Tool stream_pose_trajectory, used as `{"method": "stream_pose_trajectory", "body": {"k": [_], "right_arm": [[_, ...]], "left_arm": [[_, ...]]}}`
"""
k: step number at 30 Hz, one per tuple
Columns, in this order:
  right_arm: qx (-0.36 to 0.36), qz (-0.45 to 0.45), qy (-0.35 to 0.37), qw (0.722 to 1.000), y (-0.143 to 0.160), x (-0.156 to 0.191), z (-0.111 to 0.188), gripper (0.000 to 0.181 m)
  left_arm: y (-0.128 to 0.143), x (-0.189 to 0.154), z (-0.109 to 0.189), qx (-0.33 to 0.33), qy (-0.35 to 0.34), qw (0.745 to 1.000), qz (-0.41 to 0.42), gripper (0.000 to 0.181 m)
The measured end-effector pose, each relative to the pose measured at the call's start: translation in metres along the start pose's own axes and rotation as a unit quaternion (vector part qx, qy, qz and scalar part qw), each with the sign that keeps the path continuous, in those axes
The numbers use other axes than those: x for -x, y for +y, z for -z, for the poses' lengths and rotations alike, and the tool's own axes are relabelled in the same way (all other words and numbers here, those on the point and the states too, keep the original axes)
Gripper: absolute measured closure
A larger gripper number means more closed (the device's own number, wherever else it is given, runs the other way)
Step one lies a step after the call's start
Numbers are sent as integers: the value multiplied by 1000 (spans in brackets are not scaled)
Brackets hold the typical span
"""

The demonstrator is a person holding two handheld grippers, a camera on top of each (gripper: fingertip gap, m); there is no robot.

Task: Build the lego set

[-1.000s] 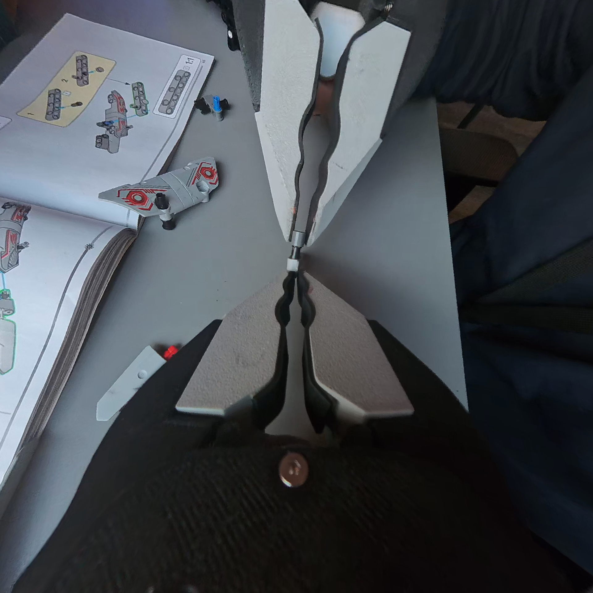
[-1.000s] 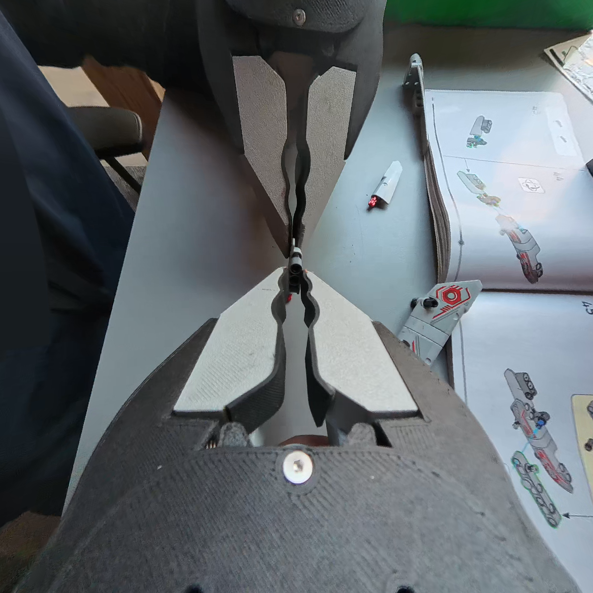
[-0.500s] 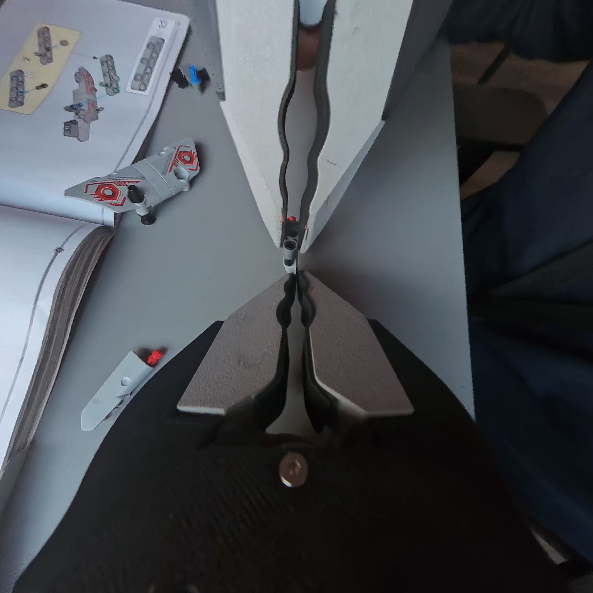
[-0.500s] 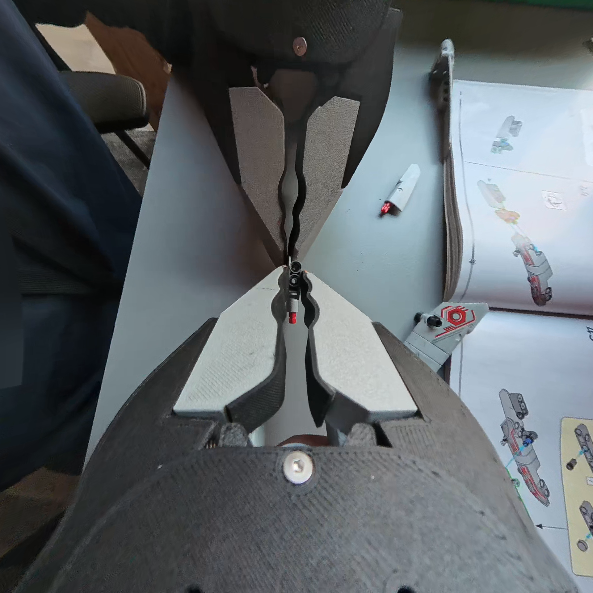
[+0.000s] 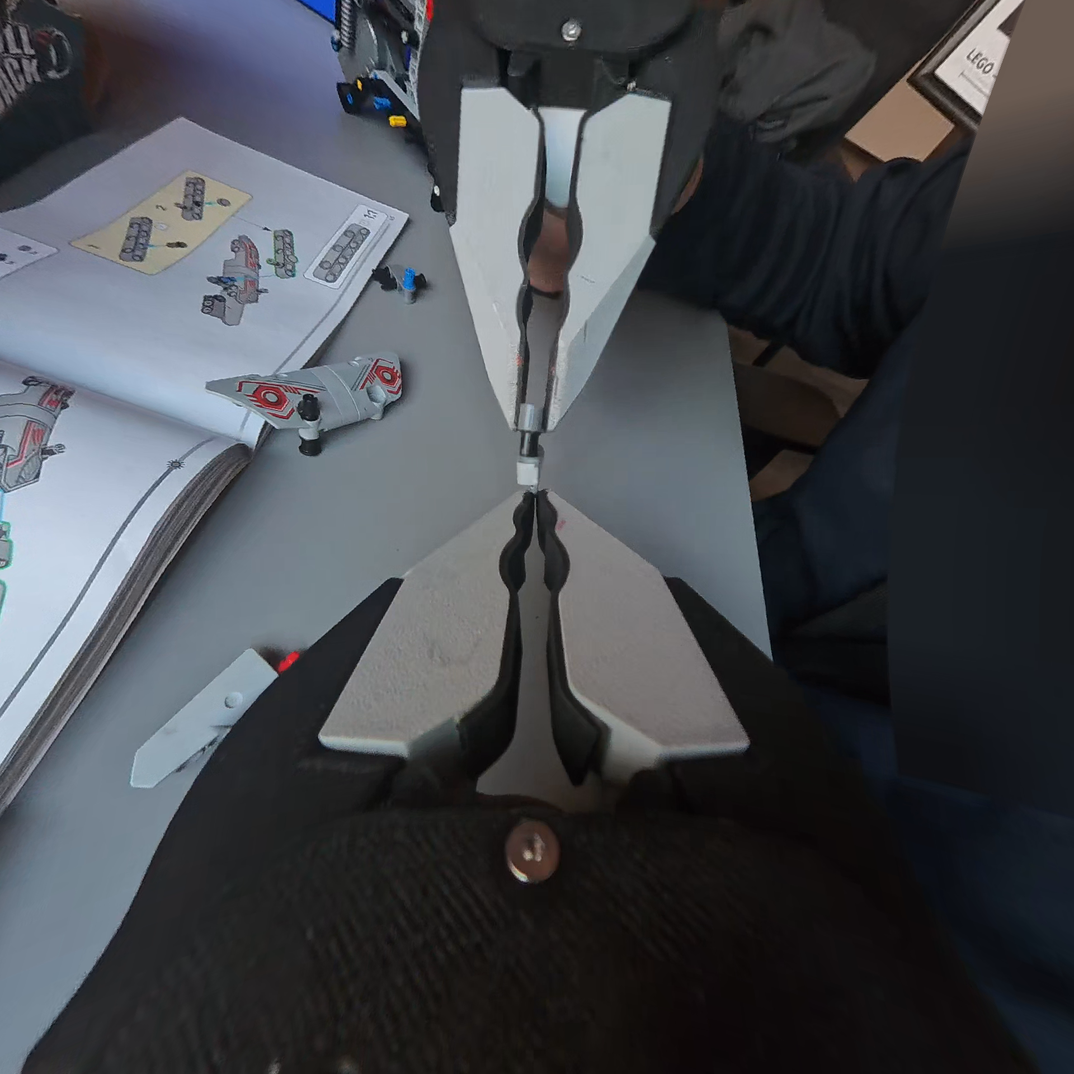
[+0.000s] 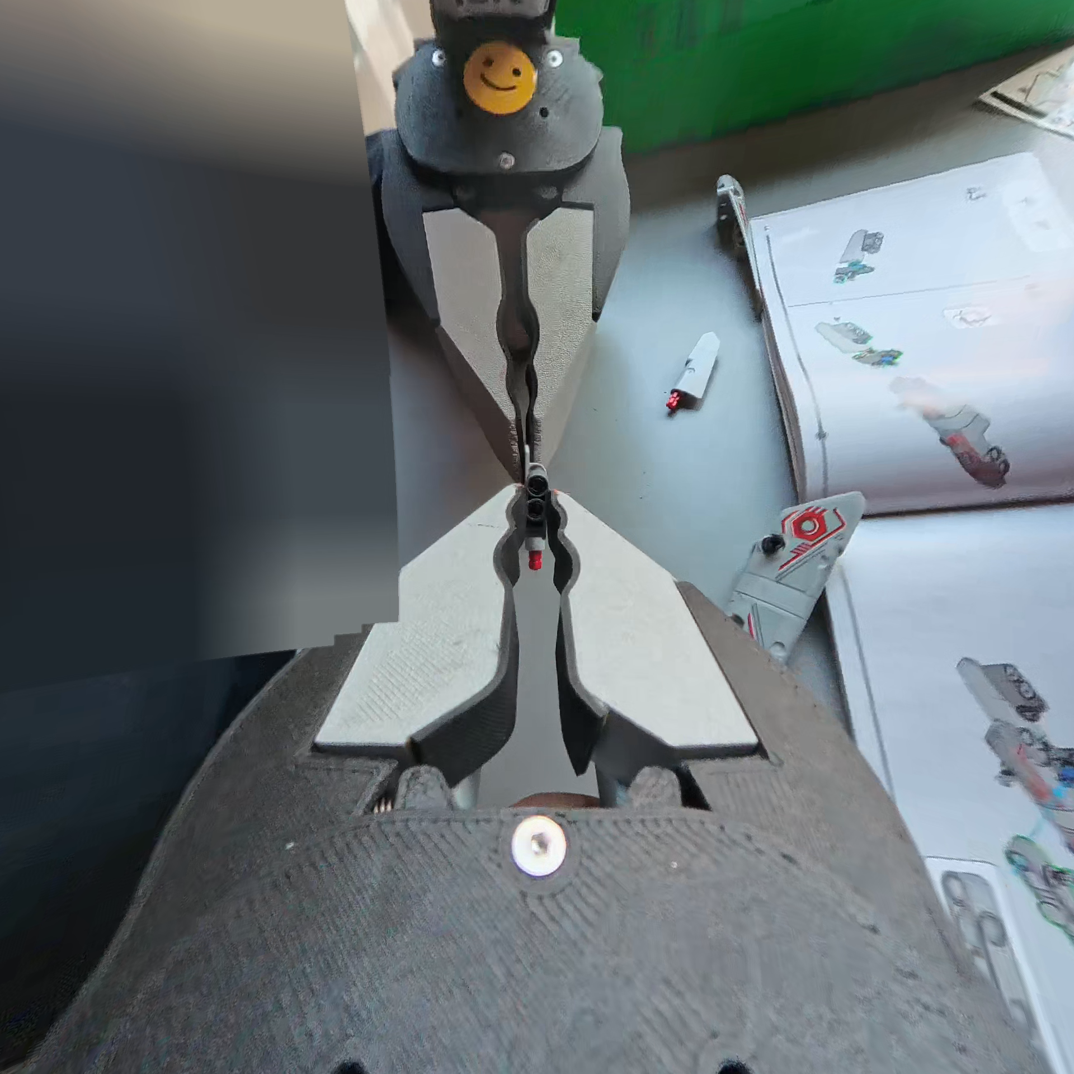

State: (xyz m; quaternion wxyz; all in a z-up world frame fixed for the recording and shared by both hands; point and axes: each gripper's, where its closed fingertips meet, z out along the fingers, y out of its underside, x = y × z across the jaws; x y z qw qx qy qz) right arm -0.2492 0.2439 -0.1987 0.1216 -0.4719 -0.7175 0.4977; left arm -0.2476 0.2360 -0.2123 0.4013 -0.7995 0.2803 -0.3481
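My left gripper (image 5: 530,494) and my right gripper (image 6: 533,494) face each other tip to tip above the grey table (image 5: 639,465). The right gripper is shut on a small dark grey connector (image 6: 534,508) with a red pin (image 6: 533,559) at its near end. In the left wrist view this part shows as a grey end (image 5: 529,415) with a black pin. The left gripper is shut, with a small light grey bush (image 5: 527,472) at its very tips, joined to the black pin. The left gripper also shows in the right wrist view (image 6: 526,459).
An open instruction booklet (image 5: 116,325) lies at the left. Next to it lie a grey wing panel with red markings (image 5: 308,392), a small grey panel with a red pin (image 5: 203,715) and a small blue and black part (image 5: 407,279). The table's edge (image 5: 744,465) runs close on the right. My left and right fingertips are right by each other.
Half a second ago the two grippers were pressed closer, with the parts pushed together. Now they stand farther apart and the black pin shows between the two grey parts.
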Motion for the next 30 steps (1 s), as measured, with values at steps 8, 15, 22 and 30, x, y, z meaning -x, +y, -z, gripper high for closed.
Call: {"method": "stream_pose_trajectory", "body": {"k": [8, 15, 22, 30], "right_arm": [[-5, -24, 16, 1000, 10, -11, -6, 177], [-3, -36, 0, 999, 14, -8, -13, 177], [8, -41, 11, 999, 19, -11, -16, 177], [39, -6, 28, 999, 28, -12, -7, 177]], "left_arm": [[-4, 4, 0, -13, -5, 1000, 13, 181], [11, 20, 1, 33, -45, 998, 36, 181], [16, 26, 3, 49, -57, 996, 39, 181], [28, 8, 4, 80, -2, 996, 37, 176]]}}
